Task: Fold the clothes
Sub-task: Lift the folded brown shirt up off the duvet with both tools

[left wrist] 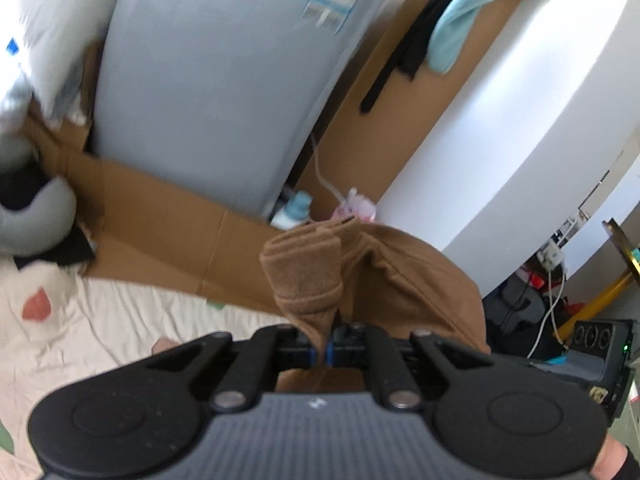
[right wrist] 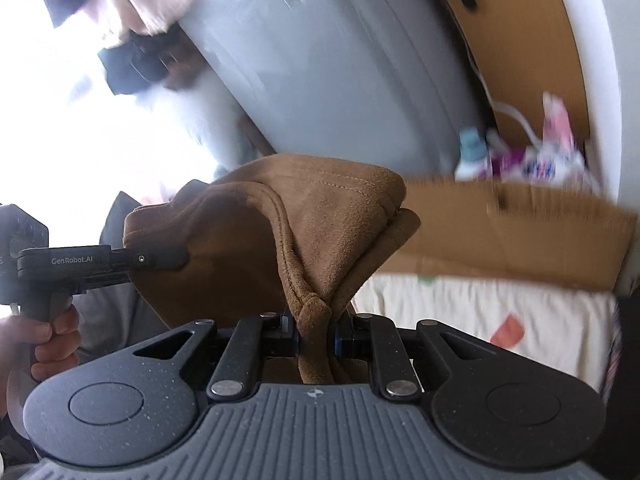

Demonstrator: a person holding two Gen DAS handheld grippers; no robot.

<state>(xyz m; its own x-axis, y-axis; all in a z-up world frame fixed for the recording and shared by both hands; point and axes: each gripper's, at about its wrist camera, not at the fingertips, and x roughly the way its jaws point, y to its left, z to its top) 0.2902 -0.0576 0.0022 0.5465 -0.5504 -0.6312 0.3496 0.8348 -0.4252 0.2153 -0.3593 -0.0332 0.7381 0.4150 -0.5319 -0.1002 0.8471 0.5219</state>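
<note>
While clamped in both hand-held grippers, left point(left wrist: 326, 350) and right point(right wrist: 316, 338): brown garment point(right wrist: 320, 216), seamed edges bunched.

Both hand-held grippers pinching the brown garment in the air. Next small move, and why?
Probably spread the two apart to stretch it flat. The left hand-held gripper and right hand-held gripper each clamp a bunched bit of the brown garment, which hangs crumpled above the bed sheet.
</note>
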